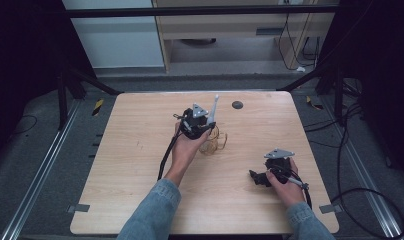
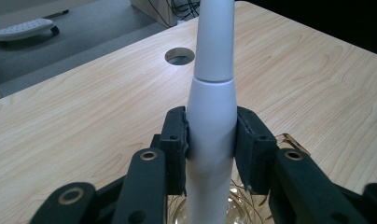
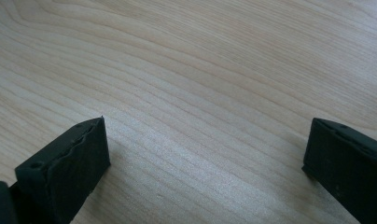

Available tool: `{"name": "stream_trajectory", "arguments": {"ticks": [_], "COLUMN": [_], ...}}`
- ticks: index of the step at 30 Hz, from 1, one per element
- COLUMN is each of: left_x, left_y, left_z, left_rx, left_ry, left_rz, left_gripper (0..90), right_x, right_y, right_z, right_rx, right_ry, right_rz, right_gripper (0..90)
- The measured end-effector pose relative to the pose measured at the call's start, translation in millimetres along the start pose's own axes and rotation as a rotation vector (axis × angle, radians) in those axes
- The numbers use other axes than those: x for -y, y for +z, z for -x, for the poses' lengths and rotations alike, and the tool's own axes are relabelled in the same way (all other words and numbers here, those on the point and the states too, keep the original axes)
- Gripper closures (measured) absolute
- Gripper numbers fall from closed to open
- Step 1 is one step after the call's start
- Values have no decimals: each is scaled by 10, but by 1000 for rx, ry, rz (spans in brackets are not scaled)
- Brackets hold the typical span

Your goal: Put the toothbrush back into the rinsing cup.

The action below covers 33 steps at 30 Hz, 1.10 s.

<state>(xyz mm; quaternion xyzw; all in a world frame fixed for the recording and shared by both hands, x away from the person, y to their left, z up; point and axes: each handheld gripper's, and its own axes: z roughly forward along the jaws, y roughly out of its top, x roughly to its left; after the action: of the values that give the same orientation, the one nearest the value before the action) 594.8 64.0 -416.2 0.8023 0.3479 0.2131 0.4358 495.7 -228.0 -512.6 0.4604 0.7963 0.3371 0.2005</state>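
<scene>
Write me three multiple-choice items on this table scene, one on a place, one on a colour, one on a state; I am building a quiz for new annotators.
1. Where is the clear glass cup with a handle?
A. Near the middle of the light wooden table, just below the left gripper
B. On the grey floor
C. Between the right gripper's jaws

2. What colour is the slim tapered plastic stick that the left gripper holds?
A. Red
B. White
C. Black

3. How do the right gripper's jaws stand?
A. Clamped on the stick
B. Shut tight on nothing
C. Wide apart with bare wood between them

Answers:
1 A: the high view shows the cup mid-table by the left hand.
2 B: the left gripper view shows a white shaft pressed between the black pads.
3 C: the right gripper view shows only wood grain between the jaws.
</scene>
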Motion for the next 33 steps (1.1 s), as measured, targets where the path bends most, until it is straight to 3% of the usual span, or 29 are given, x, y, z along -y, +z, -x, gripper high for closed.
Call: {"name": "stream_trajectory", "arguments": {"ticks": [33], "left_x": [-56], "left_y": [73], "left_z": [45], "left_rx": [7], "left_ry": [-6], "left_rz": [-29], "left_gripper": [658], "right_x": [1], "right_y": [2], "right_z": [3], "right_rx": [2], "right_ry": [-5], "right_rz": [1], "right_gripper": [3]}}
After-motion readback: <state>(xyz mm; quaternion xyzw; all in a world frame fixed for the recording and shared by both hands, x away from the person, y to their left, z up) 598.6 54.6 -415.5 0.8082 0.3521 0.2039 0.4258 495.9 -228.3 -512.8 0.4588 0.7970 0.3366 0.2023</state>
